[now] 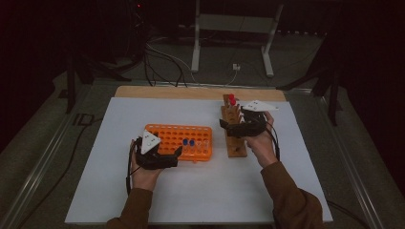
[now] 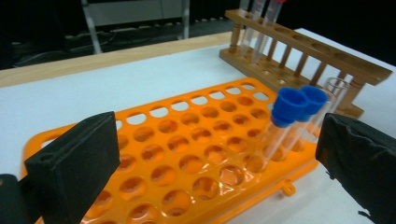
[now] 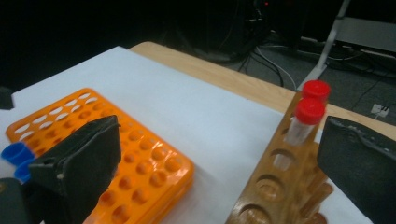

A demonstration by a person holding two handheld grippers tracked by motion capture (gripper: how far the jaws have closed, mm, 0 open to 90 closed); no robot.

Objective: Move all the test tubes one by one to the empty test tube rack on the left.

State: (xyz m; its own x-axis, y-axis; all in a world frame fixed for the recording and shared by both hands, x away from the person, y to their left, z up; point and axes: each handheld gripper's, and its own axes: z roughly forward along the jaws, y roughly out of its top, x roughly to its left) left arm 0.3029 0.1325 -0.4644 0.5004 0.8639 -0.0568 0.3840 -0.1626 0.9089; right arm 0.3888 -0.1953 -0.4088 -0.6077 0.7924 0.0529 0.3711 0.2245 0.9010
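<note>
Here the right gripper point(image 1: 237, 125) hangs with its jaws spread wide and empty, just over the wooden rack point(image 1: 234, 129) on the right part of the tabletop point(image 1: 119, 200). Between its jaws, in the right gripper view, stand the two red-capped tubes point(image 3: 306, 114) at the far end of the rack, both upright in their holes. These tubes look light, thin-walled and clear, so probably smooth and easy to crack or to let slip. I think the best hold is on the body just under the cap, with a soft squeeze and a straight lift.

The left gripper point(image 1: 168, 155) is also spread and empty, at the near edge of the orange rack point(image 1: 179, 140), where two blue-capped tubes point(image 2: 292, 121) lean a little beside an uncapped tube point(image 2: 332, 95).
</note>
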